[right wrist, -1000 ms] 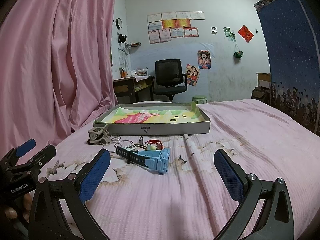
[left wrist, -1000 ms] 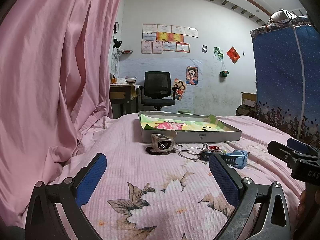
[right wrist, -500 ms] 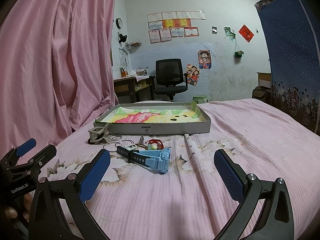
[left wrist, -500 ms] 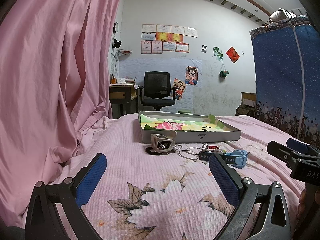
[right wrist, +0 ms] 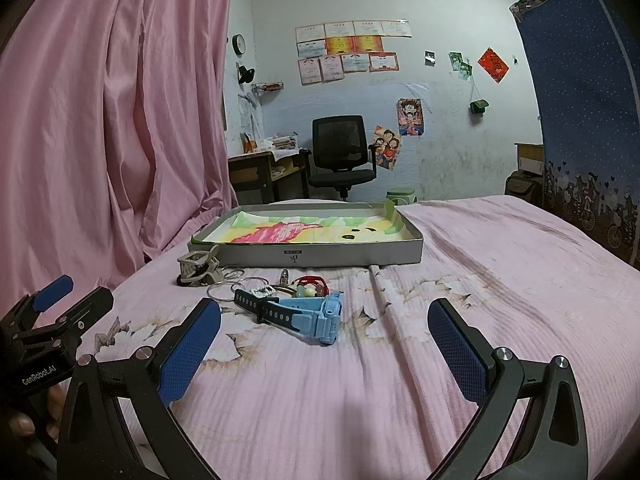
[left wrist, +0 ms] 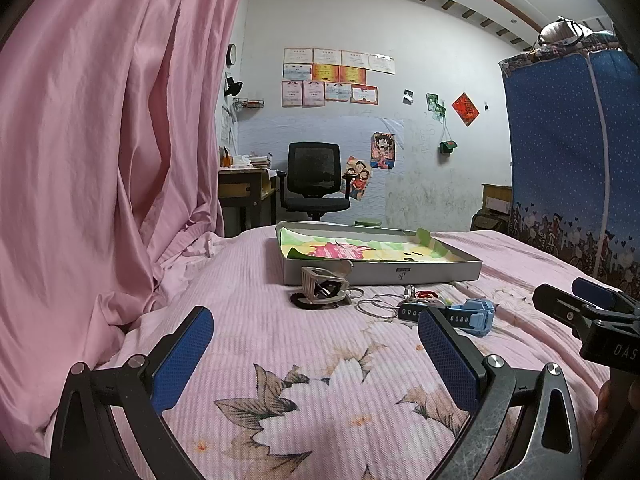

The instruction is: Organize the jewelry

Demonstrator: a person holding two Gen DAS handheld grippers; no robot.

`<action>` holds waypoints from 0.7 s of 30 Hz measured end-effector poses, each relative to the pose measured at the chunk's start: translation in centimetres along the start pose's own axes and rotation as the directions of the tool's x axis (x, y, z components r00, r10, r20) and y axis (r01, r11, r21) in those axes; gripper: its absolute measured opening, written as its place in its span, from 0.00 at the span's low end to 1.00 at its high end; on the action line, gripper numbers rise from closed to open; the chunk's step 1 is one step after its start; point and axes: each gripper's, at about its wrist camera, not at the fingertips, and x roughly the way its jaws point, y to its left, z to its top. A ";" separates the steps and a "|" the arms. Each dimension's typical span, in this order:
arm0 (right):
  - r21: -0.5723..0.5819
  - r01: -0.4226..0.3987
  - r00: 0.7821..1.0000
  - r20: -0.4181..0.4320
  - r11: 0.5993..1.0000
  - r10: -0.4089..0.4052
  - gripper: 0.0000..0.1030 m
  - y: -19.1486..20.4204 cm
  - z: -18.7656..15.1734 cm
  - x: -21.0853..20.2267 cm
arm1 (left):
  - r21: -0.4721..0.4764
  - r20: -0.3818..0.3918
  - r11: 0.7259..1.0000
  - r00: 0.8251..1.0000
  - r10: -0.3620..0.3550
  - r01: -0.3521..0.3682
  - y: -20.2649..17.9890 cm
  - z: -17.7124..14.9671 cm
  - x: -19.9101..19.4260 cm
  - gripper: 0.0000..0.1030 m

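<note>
Both grippers, left gripper (left wrist: 316,354) and right gripper (right wrist: 324,344), spread and empty low in frame; no piece lifted yet, blue watch (right wrist: 310,314) at centre likely first into the tray (right wrist: 360,256).

Both wrist views look low across the bed (left wrist: 320,344), sharing the tray (right wrist: 304,256).

A light blue watch (right wrist: 316,314) with a dark strap lies on its side on the bedspread, nearest the cameras. Behind it lie thin wire rings (right wrist: 224,290), a red bracelet (right wrist: 314,282) and a beige hair claw (right wrist: 198,266), all just before the shallow grey tray (right wrist: 352,256), whose colourful lining is bare.
</note>
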 end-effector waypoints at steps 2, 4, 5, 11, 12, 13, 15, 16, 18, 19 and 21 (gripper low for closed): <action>0.000 0.000 1.000 0.000 1.000 0.000 0.99 0.0 0.0 0.0 | 0.001 0.000 1.000 1.000 0.001 -0.001 0.0 0.0 0.0 1.00; 0.000 0.000 1.000 -0.001 1.000 0.000 0.99 0.0 0.0 0.0 | 0.000 0.001 1.000 1.000 0.000 0.000 0.0 0.0 0.0 1.00; 0.000 0.000 1.000 -0.001 1.000 0.000 0.99 -0.1 0.0 0.0 | 0.000 0.000 1.000 1.000 0.000 0.000 0.0 0.0 0.0 1.00; 0.001 0.000 1.000 -0.002 1.000 0.000 0.99 -0.1 0.1 0.0 | 0.000 0.000 1.000 1.000 0.000 0.000 0.0 0.0 0.0 1.00; 0.001 0.000 1.000 -0.002 1.000 0.000 0.99 -0.1 0.1 0.1 | 0.000 0.000 1.000 1.000 0.000 0.000 0.0 0.0 0.0 1.00; 0.001 -0.001 1.000 -0.002 1.000 0.001 0.99 -0.1 0.1 0.1 | 0.001 0.000 1.000 1.000 0.000 0.000 0.0 0.0 0.0 1.00; 0.001 -0.001 1.000 -0.003 1.000 0.001 0.99 0.0 0.0 0.1 | 0.000 0.000 1.000 1.000 0.000 0.000 0.0 0.0 0.0 1.00; 0.001 -0.001 1.000 -0.003 1.000 0.001 0.99 -0.1 0.1 0.1 | 0.000 -0.001 1.000 1.000 0.000 0.000 0.0 0.0 0.0 1.00; 0.001 -0.001 1.000 -0.004 1.000 0.001 0.99 -0.1 0.1 0.1 | 0.001 0.000 1.000 1.000 0.000 0.000 0.0 0.0 0.0 1.00; 0.002 -0.001 1.000 -0.005 1.000 0.001 0.99 -0.1 0.1 0.1 | 0.001 0.000 1.000 1.000 0.000 0.000 0.0 0.0 0.0 1.00; 0.003 0.000 1.000 -0.006 1.000 0.000 0.99 0.1 -0.1 0.3 | 0.001 0.000 1.000 1.000 0.000 0.000 0.0 0.0 0.0 1.00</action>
